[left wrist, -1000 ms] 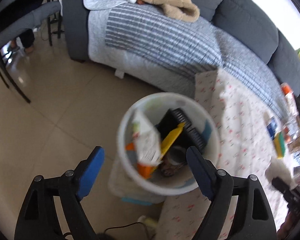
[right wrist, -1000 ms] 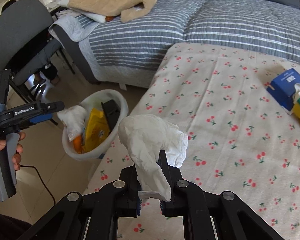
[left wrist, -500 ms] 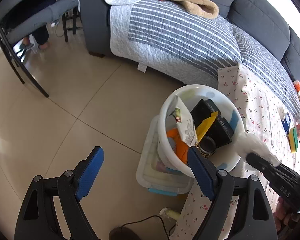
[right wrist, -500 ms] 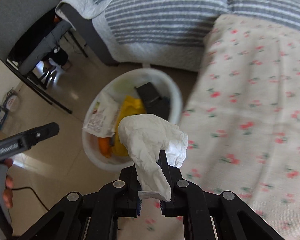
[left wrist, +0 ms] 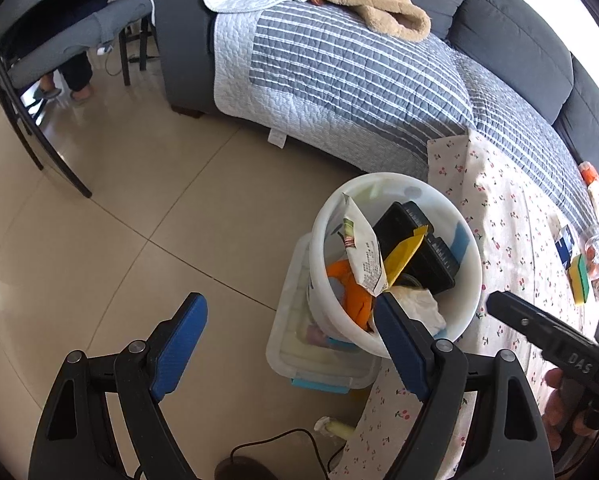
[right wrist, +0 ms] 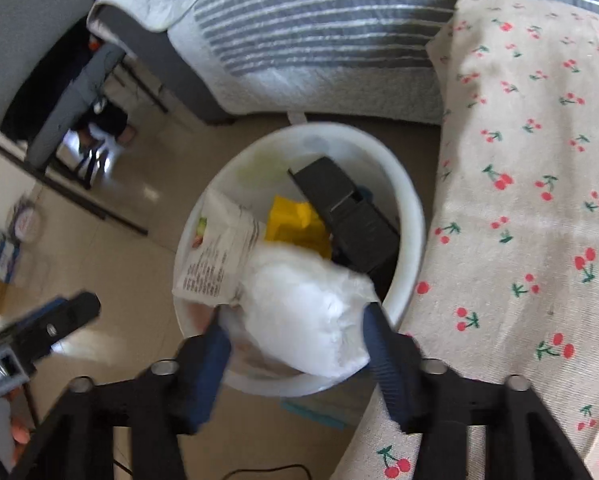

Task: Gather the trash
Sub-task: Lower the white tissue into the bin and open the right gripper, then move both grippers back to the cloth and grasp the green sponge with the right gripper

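Note:
A white round bin (left wrist: 470, 240) (right wrist: 407, 216) stands beside the cherry-print table. It holds a white printed packet (left wrist: 361, 248) (right wrist: 215, 256), a yellow wrapper (left wrist: 403, 252) (right wrist: 295, 224), a black tray (left wrist: 423, 236) (right wrist: 351, 216) and something orange (left wrist: 351, 292). A crumpled white tissue (right wrist: 303, 312) (left wrist: 417, 304) is in the bin, between my right gripper's spread fingers. My right gripper (right wrist: 295, 344) is open right above the bin; it also shows in the left wrist view (left wrist: 539, 332). My left gripper (left wrist: 291, 344) is open and empty, over the floor left of the bin.
The bin sits on a clear plastic box (left wrist: 299, 344) on the tiled floor (left wrist: 139, 220). The table with its cherry cloth (right wrist: 531, 200) carries a blue box (left wrist: 565, 240) and a sponge (left wrist: 579, 276). A sofa with a striped quilt (left wrist: 339, 64) and a grey chair (left wrist: 59, 40) stand behind.
My right gripper moved from the table to above the bin, then opened; the tissue has dropped from its fingers into the bin. My left gripper drew back to the left.

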Demonstrator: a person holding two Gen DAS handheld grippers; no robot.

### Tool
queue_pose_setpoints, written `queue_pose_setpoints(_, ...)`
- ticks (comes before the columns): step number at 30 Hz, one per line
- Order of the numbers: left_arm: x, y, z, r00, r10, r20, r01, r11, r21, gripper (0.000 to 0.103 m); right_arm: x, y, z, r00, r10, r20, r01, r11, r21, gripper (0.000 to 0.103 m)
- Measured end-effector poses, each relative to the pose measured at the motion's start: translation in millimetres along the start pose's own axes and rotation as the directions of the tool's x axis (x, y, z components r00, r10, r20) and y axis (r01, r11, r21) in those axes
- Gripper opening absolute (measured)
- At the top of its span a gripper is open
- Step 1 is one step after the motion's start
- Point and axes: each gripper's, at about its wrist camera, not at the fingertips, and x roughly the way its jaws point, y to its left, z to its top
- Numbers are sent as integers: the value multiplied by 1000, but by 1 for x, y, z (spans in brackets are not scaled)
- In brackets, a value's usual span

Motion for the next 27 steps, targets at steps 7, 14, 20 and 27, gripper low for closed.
queue_pose_setpoints(7, -1, -14, -3, 1000, -2, -4, 2, 999, 39, 87, -26, -12, -4, 999, -39, 23, 39, 999, -1, 67)
queue_pose_setpoints(14, -2, -42, -5, 999, -33, -17, 35, 997, 75, 90, -58, -35, -13, 993, -112, 42, 112, 994, 0, 76)
queue_pose_setpoints(20, -3, -83, -7, 998, -55, -14, 56, 989, 138, 99, -97, -66, -23, 974, -223, 52, 223, 975, -3, 83)
queue_pose_setpoints(27, -5, -134, -8, 995, -94, -14, 95, 976, 195, 103, -148, -118, -27, 936, -341, 83, 338, 940, 48, 89)
